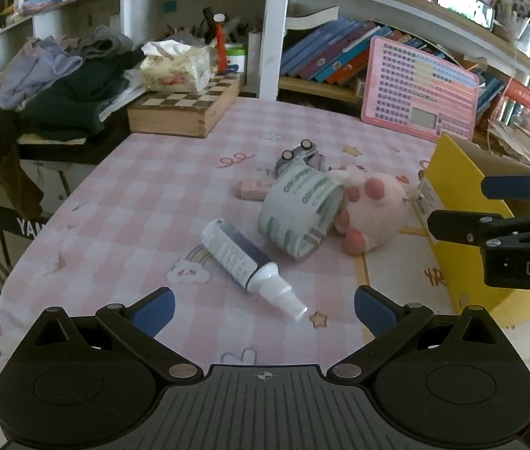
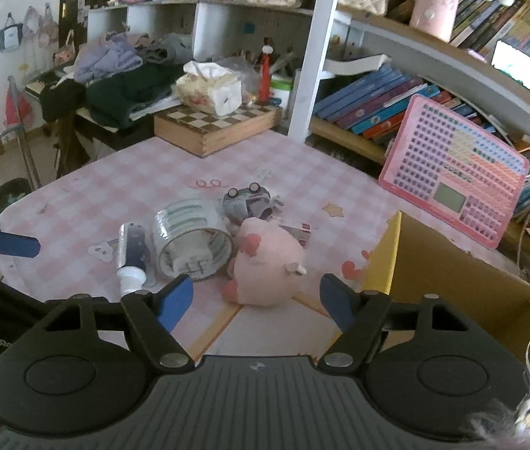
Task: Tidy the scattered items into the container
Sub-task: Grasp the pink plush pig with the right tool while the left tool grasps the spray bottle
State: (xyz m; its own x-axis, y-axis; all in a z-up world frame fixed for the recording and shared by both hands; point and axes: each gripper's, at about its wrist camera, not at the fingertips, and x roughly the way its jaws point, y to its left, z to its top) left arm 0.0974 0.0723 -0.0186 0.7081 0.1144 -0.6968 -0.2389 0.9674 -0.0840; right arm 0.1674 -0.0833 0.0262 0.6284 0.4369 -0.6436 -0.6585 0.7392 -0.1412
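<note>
I hold both tongs over the pink checked counter [image 1: 122,195], each pair standing apart with nothing between the blue pads. The left tongs [image 1: 265,309] look straight down on a spray bottle [image 1: 244,258] lying flat just beyond them, its long axis running from far-left to near-right, white nozzle toward me and almost between the pads. The right tongs [image 2: 255,300] hang just short of a pink plush toy [image 2: 268,262], which sits directly ahead, touching a large roll of tape [image 2: 190,243] on its left. Behind those lie a small grey toy car [image 2: 248,200] and a pink stick-like item [image 1: 252,189] that I cannot identify. The yellow cardboard box [image 2: 452,262], open at the top, stands at the right, its near corner just beside the plush toy. I judge the right hand nearer the plush and the box, the left nearer the bottle. Bare cloth lies to the left of the bottle; the cluster itself is tight, so lifting one item may nudge its neighbour.
</note>
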